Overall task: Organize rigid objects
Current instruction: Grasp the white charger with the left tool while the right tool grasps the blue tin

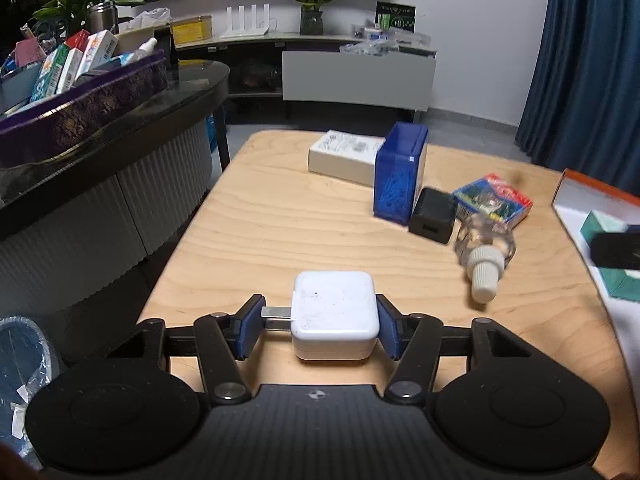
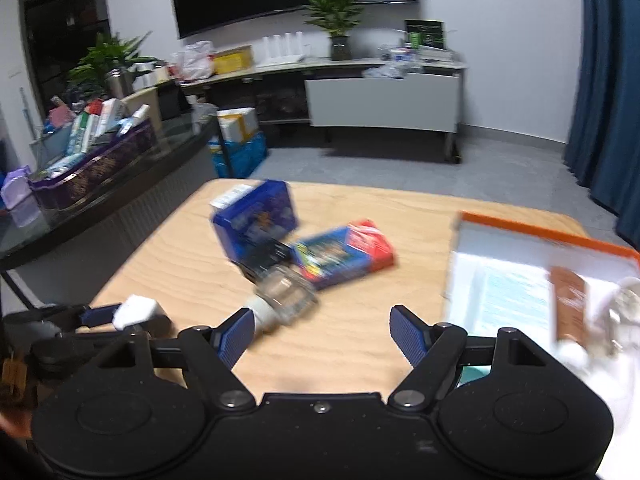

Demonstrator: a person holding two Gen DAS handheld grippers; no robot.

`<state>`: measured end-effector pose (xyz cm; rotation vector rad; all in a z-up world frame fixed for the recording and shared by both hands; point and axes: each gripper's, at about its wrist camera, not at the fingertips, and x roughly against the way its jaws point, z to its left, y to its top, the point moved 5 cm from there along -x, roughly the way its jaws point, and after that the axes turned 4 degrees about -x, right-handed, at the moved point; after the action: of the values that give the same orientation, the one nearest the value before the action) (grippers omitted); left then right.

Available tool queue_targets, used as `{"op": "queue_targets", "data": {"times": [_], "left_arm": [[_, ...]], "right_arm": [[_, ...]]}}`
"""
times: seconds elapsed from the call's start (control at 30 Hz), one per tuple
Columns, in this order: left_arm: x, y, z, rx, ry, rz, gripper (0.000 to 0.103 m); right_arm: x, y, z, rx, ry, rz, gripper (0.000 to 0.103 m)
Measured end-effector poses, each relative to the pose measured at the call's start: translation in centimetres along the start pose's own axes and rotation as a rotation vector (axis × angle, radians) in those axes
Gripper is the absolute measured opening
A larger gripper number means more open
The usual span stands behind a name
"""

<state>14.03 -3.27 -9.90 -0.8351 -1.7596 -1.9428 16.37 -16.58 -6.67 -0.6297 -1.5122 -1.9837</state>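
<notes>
L claw closed on the white charger cube: R pad flat against the cube's side, L pad against the metal prongs sticking out of its L face; cube sits on the wooden table, near edge. Ahead & to the R of that claw: clear bottle lying on its side w/ white ribbed cap toward the claw, then black adapter touching a blue see-through box standing upright, w/ a white flat box just behind it & a red/blue pack to the R. Far R, orange-rimmed tray w/ a teal box inside. R claw wide open, nothing btwn pads, bare tabletop under it; view blurred. Bottle just ahead of its L pad, whether touching can't tell. Tray right beside its R pad. L claw & cube far L of it.
</notes>
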Motion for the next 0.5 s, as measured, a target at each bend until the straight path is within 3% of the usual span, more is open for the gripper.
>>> {"op": "queue_targets", "data": {"times": [0.17,0.3,0.4,0.5], "left_arm": [[0.8,0.6,0.5,-0.001,0.005,-0.032,0.058],[1.0,0.8,1.0,0.004,0.002,-0.05,0.058],[1.0,0.9,1.1,0.002,-0.01,-0.065,0.058],[0.9,0.9,1.2,-0.008,-0.02,-0.078,0.058]], "right_arm": [[-3.6,3.1,3.6,-0.016,0.079,0.013,0.088],[-7.7,5.8,6.6,-0.044,0.084,0.046,0.088],[-11.0,7.1,8.2,-0.072,0.051,0.072,0.088],[-14.2,7.8,9.4,-0.01,-0.052,0.091,0.087]]}}
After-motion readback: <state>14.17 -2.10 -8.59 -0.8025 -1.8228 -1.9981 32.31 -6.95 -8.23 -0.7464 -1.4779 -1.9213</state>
